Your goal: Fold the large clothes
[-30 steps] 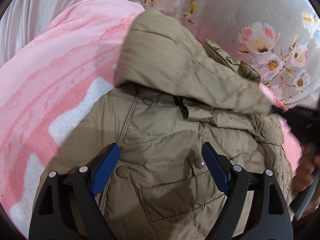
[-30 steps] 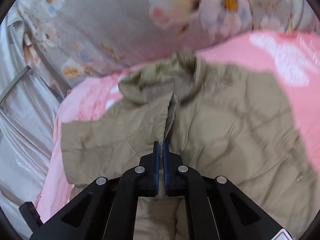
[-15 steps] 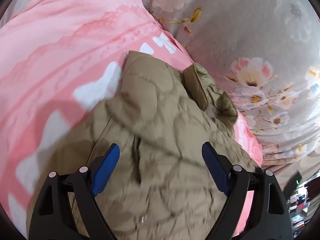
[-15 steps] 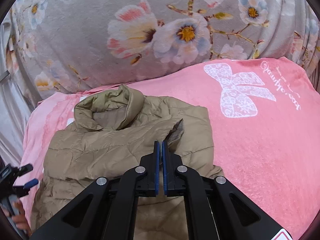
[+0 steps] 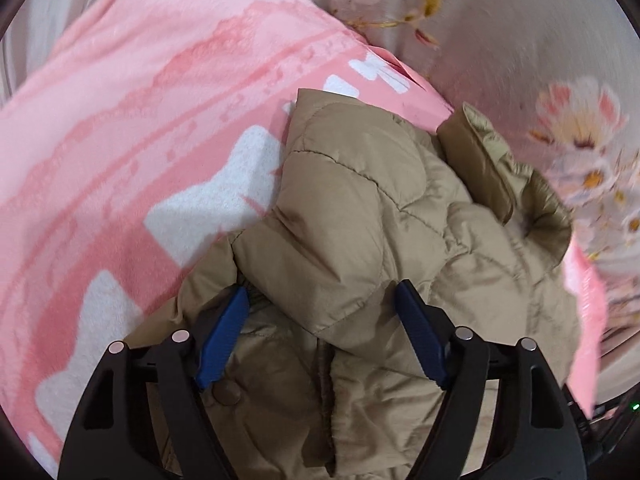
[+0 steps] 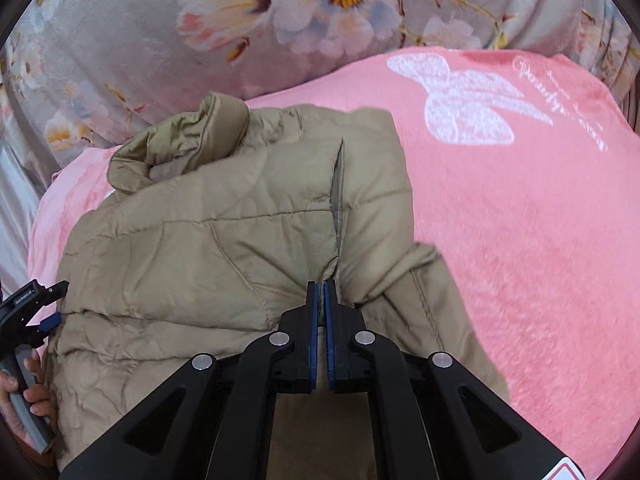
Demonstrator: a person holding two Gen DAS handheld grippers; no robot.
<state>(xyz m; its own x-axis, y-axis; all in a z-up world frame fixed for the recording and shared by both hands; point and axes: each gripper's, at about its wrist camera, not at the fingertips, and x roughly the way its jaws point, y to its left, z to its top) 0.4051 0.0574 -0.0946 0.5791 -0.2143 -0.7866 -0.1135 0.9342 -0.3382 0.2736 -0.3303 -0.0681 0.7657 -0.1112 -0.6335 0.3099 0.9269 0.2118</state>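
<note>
A khaki quilted jacket [image 5: 360, 200] lies on a pink blanket [image 5: 140, 120], its collar [image 5: 492, 168] toward a floral cover. One panel is folded over the body. My left gripper [image 5: 320, 290] hovers over the jacket's near part; its jaws are closing, with a puffy fold between the blue pads that is not visibly pinched. In the right wrist view the jacket [image 6: 200, 240] fills the middle, and my right gripper [image 6: 321, 286] is shut on a pinch of its fabric by a seam. The left gripper [image 6: 44, 312] shows at the left edge, held by a hand [image 6: 24, 400].
The pink blanket [image 6: 520, 220], with a white bow print, stretches to the right of the jacket. A grey floral cover [image 6: 120, 40] rises behind it. Pale fabric [image 5: 60, 20] shows at the far left in the left wrist view.
The right gripper has carried its pinch of jacket across and down, so the panel now lies folded over the body. The left gripper slid sideways along the jacket and its jaws narrowed slightly.
</note>
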